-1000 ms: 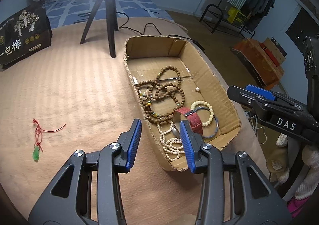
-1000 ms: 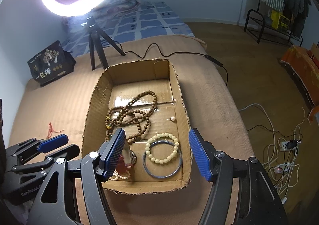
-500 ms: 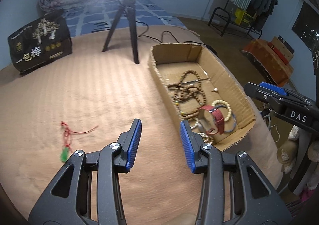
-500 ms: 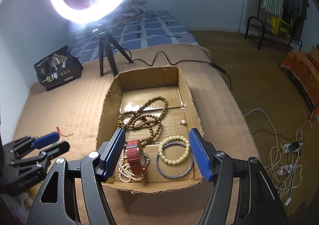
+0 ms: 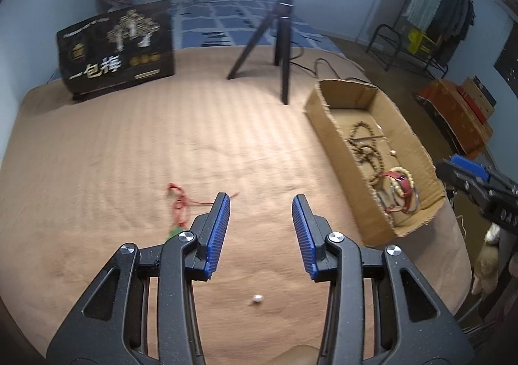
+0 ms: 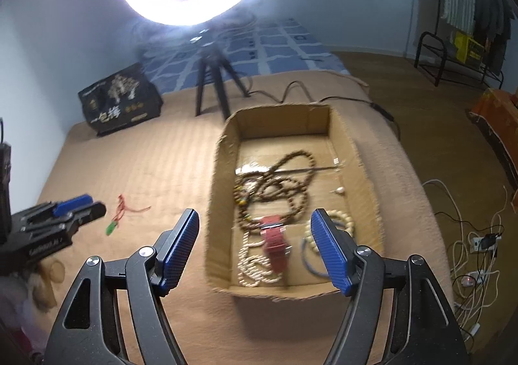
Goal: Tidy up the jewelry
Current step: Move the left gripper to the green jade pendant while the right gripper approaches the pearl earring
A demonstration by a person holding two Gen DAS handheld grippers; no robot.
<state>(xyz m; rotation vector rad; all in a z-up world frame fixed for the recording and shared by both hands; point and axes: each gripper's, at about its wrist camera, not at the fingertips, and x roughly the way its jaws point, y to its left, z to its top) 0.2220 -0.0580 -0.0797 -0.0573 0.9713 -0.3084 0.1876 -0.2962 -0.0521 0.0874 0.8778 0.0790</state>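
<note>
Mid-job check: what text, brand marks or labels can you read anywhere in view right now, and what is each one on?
"一包梅": large white characters on the black bag; its smaller print is too small to read.
"DAS": partly visible on the right gripper, blurred.
White lettering on the left gripper: too blurred to read.

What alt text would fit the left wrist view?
An open left claw hovers over a tan bedspread, with a red cord pendant just left of it and a small white bead below. A cardboard box of jewelry sits at right.
</note>
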